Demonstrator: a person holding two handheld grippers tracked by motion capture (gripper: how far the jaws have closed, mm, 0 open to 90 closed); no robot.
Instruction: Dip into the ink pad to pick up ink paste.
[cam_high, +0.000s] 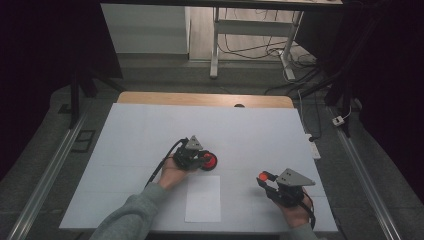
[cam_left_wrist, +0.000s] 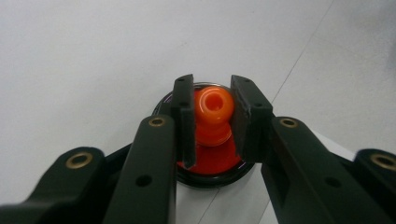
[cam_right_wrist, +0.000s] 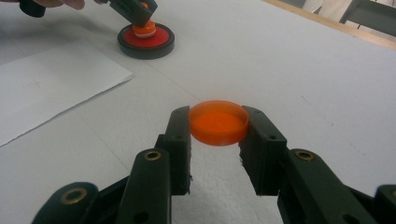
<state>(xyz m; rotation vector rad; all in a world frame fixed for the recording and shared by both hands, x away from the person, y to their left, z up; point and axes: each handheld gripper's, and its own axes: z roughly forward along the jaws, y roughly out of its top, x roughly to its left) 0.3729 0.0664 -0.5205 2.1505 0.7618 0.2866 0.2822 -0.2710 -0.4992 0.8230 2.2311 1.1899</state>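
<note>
Your left hand-held gripper (cam_left_wrist: 212, 121) clamped the orange plastic stamp's round knob (cam_left_wrist: 213, 105) over the red ink pad (cam_right_wrist: 146, 39); your right hand-held gripper (cam_right_wrist: 218, 135) pinched the light, slick orange cap (cam_right_wrist: 218, 122), well right of that pad.

This looks like a lab or test room set up for recording. A work table (cam_high: 150, 125) covered in plain white sheeting stands on a grey floor (cam_high: 45, 165), with metal rails (cam_high: 47, 175) running along both sides. Beyond the table's far edge stands a height-adjustable desk frame (cam_high: 250, 40) with loose cables (cam_high: 260, 50) beneath it, and dark curtains (cam_high: 40, 50) close in both sides.
</note>
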